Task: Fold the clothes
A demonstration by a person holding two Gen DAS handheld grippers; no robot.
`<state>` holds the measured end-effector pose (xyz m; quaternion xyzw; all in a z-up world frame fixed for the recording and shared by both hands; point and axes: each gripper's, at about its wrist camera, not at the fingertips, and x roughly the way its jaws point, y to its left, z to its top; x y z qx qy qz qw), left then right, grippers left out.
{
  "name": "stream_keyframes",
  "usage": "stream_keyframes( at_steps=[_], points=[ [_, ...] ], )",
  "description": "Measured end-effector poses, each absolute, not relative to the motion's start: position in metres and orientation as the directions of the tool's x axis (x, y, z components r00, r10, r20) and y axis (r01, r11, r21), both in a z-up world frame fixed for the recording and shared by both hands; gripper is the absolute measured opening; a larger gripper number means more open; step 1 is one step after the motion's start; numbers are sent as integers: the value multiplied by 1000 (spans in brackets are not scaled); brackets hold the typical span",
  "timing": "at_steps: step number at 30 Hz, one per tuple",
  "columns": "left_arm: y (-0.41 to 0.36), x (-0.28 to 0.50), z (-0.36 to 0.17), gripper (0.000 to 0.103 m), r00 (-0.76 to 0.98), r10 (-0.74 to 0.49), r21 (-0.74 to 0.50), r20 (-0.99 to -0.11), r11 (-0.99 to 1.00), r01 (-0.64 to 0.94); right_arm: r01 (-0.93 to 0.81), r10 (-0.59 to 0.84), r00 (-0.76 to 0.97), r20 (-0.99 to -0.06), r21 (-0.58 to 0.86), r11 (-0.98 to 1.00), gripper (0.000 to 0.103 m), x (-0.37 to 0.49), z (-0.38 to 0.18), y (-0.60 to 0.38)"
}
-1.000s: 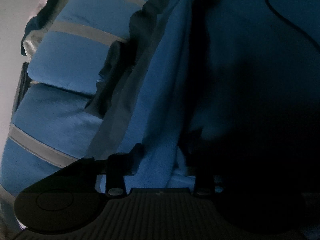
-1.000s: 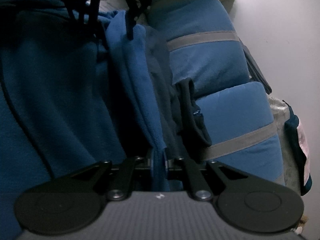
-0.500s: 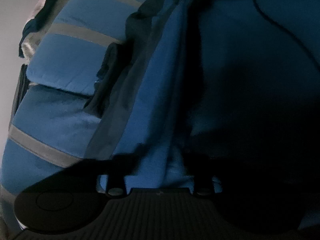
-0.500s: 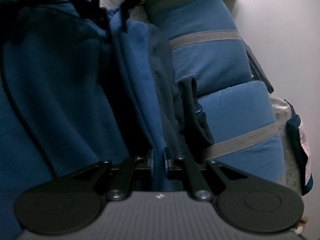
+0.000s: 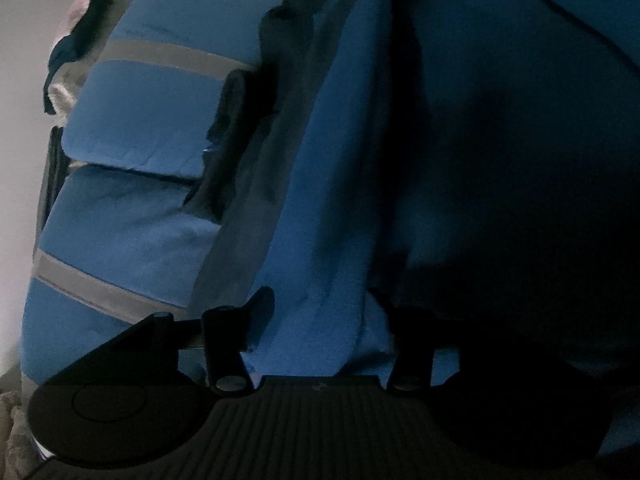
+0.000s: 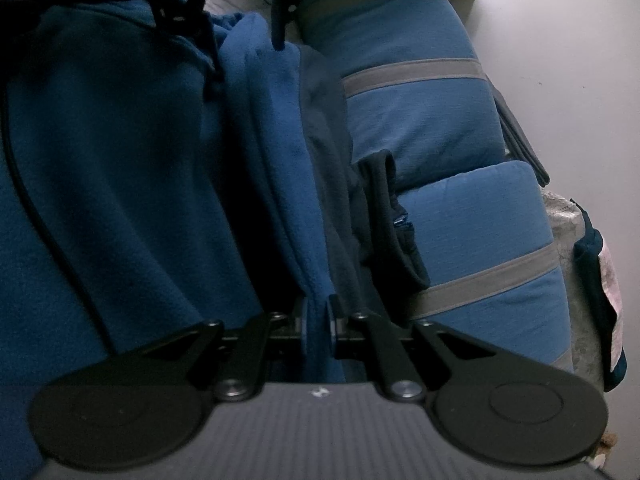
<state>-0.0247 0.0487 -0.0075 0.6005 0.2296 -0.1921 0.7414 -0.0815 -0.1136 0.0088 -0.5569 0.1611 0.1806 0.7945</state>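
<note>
A blue fleece garment [image 6: 120, 160] is bunched into a long ridge running away from both cameras. My right gripper [image 6: 318, 320] is shut on the near end of that ridge, its pads pinching the folded edge. At the far end, my left gripper [image 6: 244, 48] stands open over the ridge with its fingers apart. In the left wrist view the fleece [image 5: 320, 160] still lies between the spread fingers of the left gripper [image 5: 318, 300], and the pads do not press it. The right side of that view is in deep shadow.
A folded blue garment with grey stripes [image 6: 432, 120] lies beside the fleece, with a dark navy piece [image 6: 384, 216] between them. It also shows in the left wrist view as the striped garment [image 5: 152, 120]. The pale table [image 6: 568, 40] lies beyond. A patterned cloth [image 6: 580, 300] sits at the right edge.
The left gripper's jaws have spread and let go of the fleece edge. It has drawn back a little from the ridge. The right gripper keeps its grip and has not moved.
</note>
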Motion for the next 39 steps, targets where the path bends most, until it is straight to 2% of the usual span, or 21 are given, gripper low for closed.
stream_keyframes(
  at_steps=[4,6,14,16,23,25,26,32,34,39],
  points=[
    [46,-19,-10,37,848,5,828,-530,216,517,-466,108,883,-456,-828,312,27,-82,8,-113],
    [45,-15,-11,25,858,13,838,-513,226,498,-466,109,883,-456,-828,311,27,-82,7,-113],
    [46,-21,-7,18,876,7,851,-483,241,467,-468,107,882,-459,-827,312,27,-82,8,-112],
    [46,-25,-4,11,890,5,860,-457,257,440,-475,109,878,-466,-821,317,27,-81,7,-112],
    [52,-43,-15,9,879,-21,857,-476,214,469,-549,104,827,-552,-755,360,26,-76,3,-114],
    [53,-44,-20,9,875,-20,855,-483,204,477,-556,97,821,-563,-747,364,34,-77,2,-111],
    [54,-45,-22,9,873,-20,854,-488,199,481,-553,92,822,-562,-749,366,41,-78,2,-109],
    [54,-49,-32,9,884,-24,865,-467,196,463,-546,141,832,-536,-746,382,53,-80,6,-91],
    [56,-50,-31,9,893,-37,868,-449,219,445,-539,166,839,-518,-751,382,56,-81,7,-82],
    [58,-51,-22,9,913,-65,862,-402,308,401,-500,207,866,-455,-793,348,56,-80,4,-54]
  ],
)
